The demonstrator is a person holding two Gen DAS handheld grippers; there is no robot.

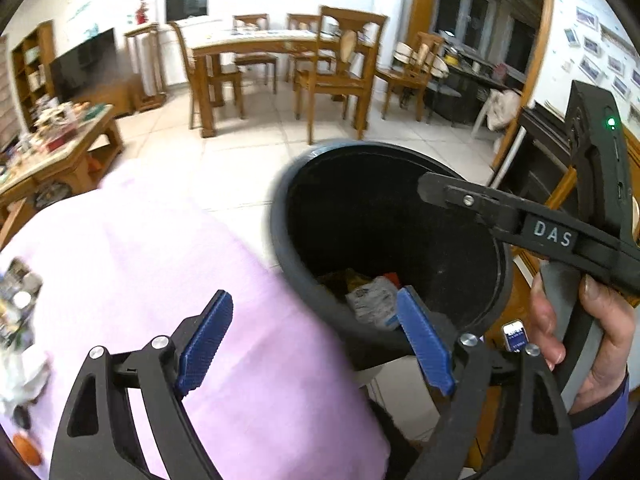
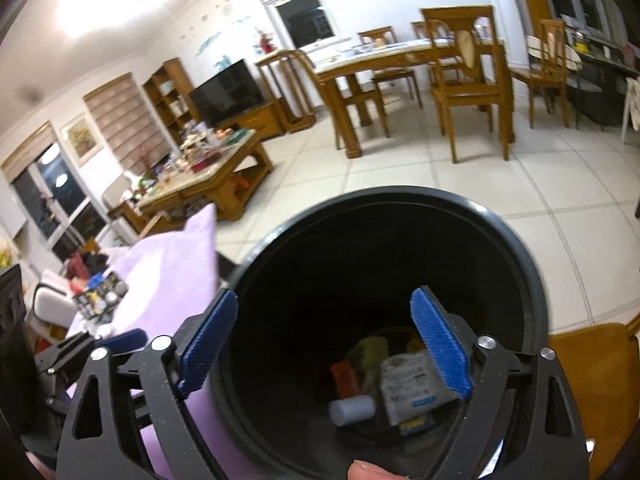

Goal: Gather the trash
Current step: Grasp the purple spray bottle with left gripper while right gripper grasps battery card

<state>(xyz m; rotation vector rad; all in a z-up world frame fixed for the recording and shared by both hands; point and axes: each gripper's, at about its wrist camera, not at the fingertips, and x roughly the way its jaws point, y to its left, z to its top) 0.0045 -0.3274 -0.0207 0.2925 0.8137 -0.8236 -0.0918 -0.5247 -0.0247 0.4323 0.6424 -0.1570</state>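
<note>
A round dark trash bin (image 2: 532,280) stands beside a surface under a lilac cloth (image 1: 160,260). At its bottom lie a white printed wrapper (image 2: 412,384), a small white cylinder (image 2: 352,410) and orange and yellow scraps. My right gripper (image 2: 324,292) hangs over the bin's mouth, open, nothing between its blue pads. My left gripper (image 1: 312,296) is open and empty too, straddling the bin's near rim (image 1: 280,216) and the cloth. In the left wrist view a hand (image 1: 592,320) holds the right gripper's handle, and the wrapper (image 1: 370,300) shows inside the bin.
Loose small items (image 1: 16,320) and an orange object (image 1: 28,448) lie on the cloth's left side. A cluttered wooden coffee table (image 2: 224,168), a TV (image 2: 228,92) and a dining table (image 2: 384,60) with chairs stand across the tiled floor (image 2: 460,184).
</note>
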